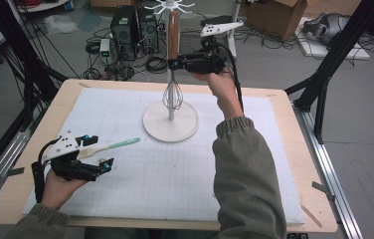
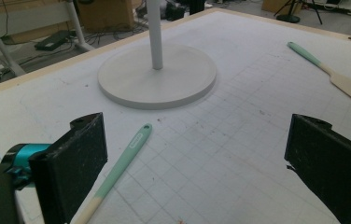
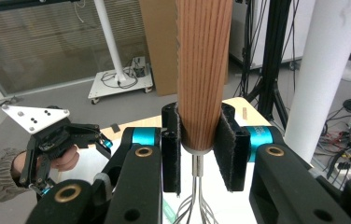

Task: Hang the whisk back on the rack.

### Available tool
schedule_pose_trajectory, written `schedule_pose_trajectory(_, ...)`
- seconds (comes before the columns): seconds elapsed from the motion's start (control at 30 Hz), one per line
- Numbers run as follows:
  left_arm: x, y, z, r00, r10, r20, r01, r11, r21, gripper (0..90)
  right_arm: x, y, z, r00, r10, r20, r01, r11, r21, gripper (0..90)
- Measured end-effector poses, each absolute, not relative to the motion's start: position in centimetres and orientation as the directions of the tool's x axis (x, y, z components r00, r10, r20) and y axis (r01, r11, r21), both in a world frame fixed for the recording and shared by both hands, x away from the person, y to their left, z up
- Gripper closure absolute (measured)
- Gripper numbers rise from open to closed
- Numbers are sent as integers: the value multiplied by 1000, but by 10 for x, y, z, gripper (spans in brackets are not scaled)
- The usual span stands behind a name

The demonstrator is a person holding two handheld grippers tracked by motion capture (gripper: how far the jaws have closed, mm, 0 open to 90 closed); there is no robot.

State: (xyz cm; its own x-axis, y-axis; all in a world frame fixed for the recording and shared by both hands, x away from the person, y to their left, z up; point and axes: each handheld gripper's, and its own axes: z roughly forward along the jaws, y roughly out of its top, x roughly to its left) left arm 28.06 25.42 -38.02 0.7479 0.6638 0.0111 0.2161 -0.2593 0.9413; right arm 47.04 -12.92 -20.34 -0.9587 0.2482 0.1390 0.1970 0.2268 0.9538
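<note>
My right claw (image 3: 197, 154) is pinching the wooden handle of a whisk (image 1: 173, 35) near its lower end, just above the metal collar; both pads press flat against the ribbed wood. The whisk hangs upright beside the white pole of the rack (image 1: 170, 94), its wire loops (image 1: 173, 97) above the round base (image 1: 170, 122), close to the pole. Whether the top of the handle is already on one of the hooks at the crown (image 1: 169, 7) I cannot tell.

Risks from here, in my judgement:

- The grip sits low on a long handle. A small tilt of my wrist would swing the top end wide, and it could miss or knock a hook.
- The wires hang close to the pole. Any sideways drift could catch them against it and rock the rack on its base.
- If I let go before the handle is properly hung, the whisk would drop onto the base and could roll off across the surface (image 1: 254, 164).

My left claw (image 2: 197, 158) stands spread wide and empty, low over the surface at the near left. A mint-handled spatula (image 2: 122, 161) lies just beside one of its pads; a careless move there would push it. A second spatula (image 2: 332, 74) lies well apart.
</note>
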Motion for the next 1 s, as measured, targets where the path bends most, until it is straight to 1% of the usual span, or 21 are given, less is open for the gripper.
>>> schedule_pose_trajectory(0.27, 280, 254, -380, 752, 659, 14, 212, -261, 942, 62, 476, -130, -204, -959, 242, 149, 202, 213, 956, 737)
schedule_pose_trajectory(0.57, 280, 255, -379, 754, 657, 14, 209, -261, 943, 62, 482, -121, -211, -958, 229, 172, 220, 206, 953, 737)
schedule_pose_trajectory(0.83, 280, 256, -379, 752, 659, 19, 204, -260, 944, 63, 481, -116, -212, -949, 265, 167, 227, 213, 950, 736)
schedule_pose_trajectory(1.0, 279, 257, -378, 749, 662, 19, 206, -259, 944, 63, 479, -117, -210, -945, 297, 141, 213, 229, 950, 730)
